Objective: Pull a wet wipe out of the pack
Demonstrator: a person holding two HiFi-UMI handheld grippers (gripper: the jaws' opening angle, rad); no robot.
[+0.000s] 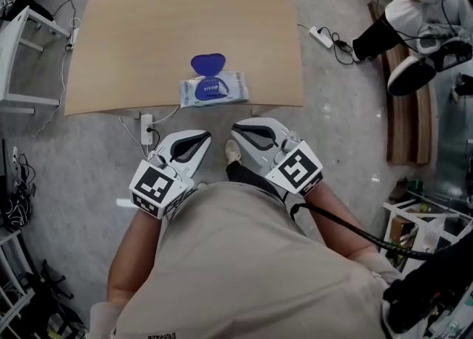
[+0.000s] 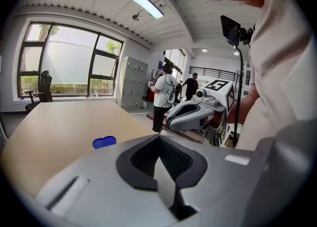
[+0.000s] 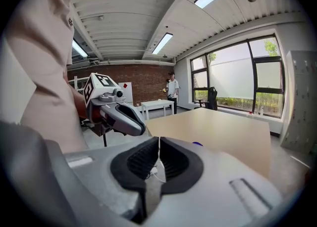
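Observation:
A wet wipe pack (image 1: 215,90) lies near the front edge of the wooden table (image 1: 185,12). Its blue lid (image 1: 208,63) is flipped open toward the far side. The lid also shows as a blue patch (image 2: 104,142) in the left gripper view and as a sliver (image 3: 197,144) in the right gripper view. My left gripper (image 1: 201,137) and right gripper (image 1: 239,130) hang side by side close to my body, short of the table edge and apart from the pack. Both are shut with nothing between the jaws (image 2: 159,137) (image 3: 158,140).
On the floor under the table's front edge lies a power strip (image 1: 145,129), with another (image 1: 321,36) at the right. A person (image 1: 421,12) sits at the upper right. White furniture (image 1: 22,57) stands at the left. People (image 2: 163,92) stand far off in the room.

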